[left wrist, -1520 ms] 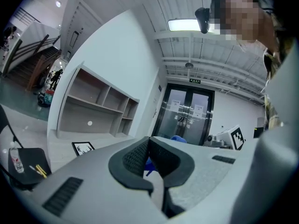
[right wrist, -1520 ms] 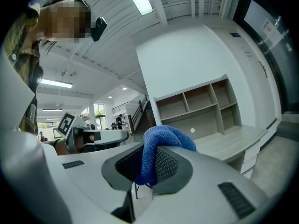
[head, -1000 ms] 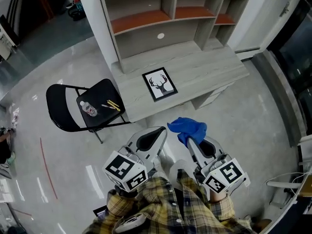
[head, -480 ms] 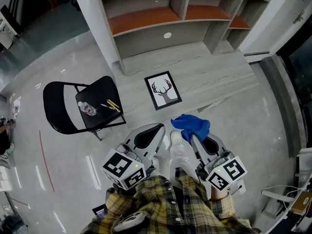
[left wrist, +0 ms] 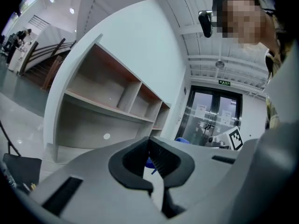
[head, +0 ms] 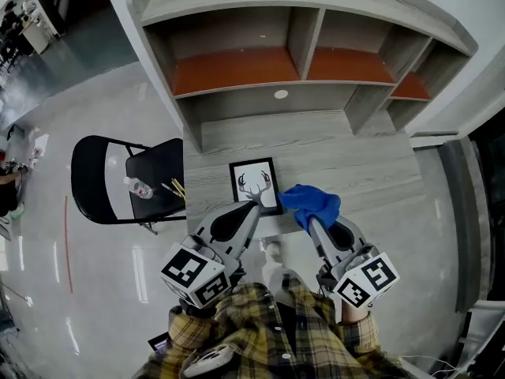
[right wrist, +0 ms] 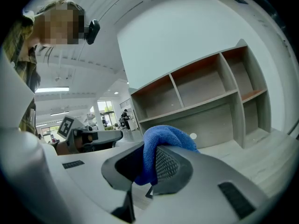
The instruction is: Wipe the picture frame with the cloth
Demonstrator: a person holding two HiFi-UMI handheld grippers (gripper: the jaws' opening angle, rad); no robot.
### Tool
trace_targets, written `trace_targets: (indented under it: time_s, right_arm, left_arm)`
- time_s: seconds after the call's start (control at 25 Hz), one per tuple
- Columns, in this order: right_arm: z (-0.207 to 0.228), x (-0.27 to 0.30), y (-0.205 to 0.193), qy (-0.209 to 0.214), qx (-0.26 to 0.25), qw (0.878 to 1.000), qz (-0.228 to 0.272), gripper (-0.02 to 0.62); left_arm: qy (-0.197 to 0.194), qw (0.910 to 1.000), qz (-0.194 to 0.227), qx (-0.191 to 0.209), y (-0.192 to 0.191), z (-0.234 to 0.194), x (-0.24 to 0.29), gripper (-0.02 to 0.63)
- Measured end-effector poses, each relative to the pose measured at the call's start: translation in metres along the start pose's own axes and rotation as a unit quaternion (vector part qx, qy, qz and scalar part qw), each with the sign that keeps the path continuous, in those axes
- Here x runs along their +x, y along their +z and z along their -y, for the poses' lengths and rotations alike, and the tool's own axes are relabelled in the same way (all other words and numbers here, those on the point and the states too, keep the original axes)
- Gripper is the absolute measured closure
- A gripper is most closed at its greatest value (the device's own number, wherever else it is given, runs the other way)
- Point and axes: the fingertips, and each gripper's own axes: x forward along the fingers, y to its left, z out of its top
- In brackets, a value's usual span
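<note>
The picture frame, black-edged with a deer-head print, lies flat on the grey desk near its front edge. My left gripper is shut and empty, its tip over the frame's near edge; the left gripper view shows its pads closed together. My right gripper is shut on a bunched blue cloth, just right of the frame's near corner. The cloth bulges up out of the jaws in the right gripper view. The frame shows in neither gripper view.
A shelf unit with orange-backed compartments rises at the back of the desk. A black folding chair stands left of the desk, with a bottle and yellow pencils on its seat. Glossy floor lies all around.
Both grippers have come forward to the desk along with the person. The frame, earlier well ahead of them, now lies right at the gripper tips. The cloth stays in the right jaws.
</note>
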Motion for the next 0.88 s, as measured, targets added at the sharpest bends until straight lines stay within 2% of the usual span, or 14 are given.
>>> trace_targets:
  time_s: [0.24,0.48,0.68,0.88]
  right_arm:
    - [0.040,0.016,0.012,0.047,-0.003,0.999,-0.022,0.543]
    - [0.048,0.042,0.005,0.085,0.005,0.995,-0.047,0.543]
    - [0.048,0.070,0.007,0.087,0.007,0.995,-0.054,0.543]
    - [0.043,0.100,0.011,0.062,0.010,0.997,-0.050,0.543]
  left_arm:
    - [0.070,0.9974,0.016,-0.004,0.011,-0.022,0.022,0.600]
    - [0.114,0.9932,0.020,-0.010,0.013,-0.048,0.021,0.600]
    - [0.116,0.9930,0.016,-0.012,0.022,-0.073,0.023,0.600]
    - [0.092,0.9956,0.009,-0.013,0.036,-0.105,0.029,0.600]
